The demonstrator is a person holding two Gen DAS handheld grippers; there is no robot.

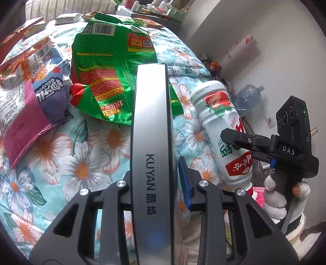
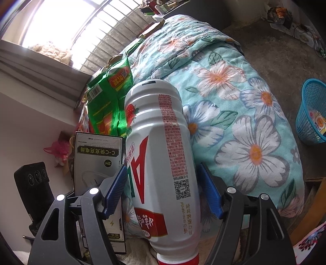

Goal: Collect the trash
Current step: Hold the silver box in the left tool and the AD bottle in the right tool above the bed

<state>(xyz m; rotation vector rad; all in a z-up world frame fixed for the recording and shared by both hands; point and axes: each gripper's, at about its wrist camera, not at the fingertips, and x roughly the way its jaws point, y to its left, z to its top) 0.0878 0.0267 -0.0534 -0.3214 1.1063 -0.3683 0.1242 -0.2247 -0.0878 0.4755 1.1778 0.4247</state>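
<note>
A long grey KUYAN box points forward over the bed, with my left gripper shut on it; only its right blue pad shows. The same box stands at the left of the right wrist view. A white strawberry-drink bottle hangs cap-down at the bed's edge, between the blue pads of my right gripper, which is shut on it. In the left wrist view that bottle is crossed by the right gripper. A green snack bag and a purple-pink wrapper lie on the floral quilt.
A blue plastic basket with some packaging inside stands on the floor right of the bed. Small packets lie at the quilt's far edge, below a cluttered desk. A gloved hand holds the right gripper. A water jug sits by the wall.
</note>
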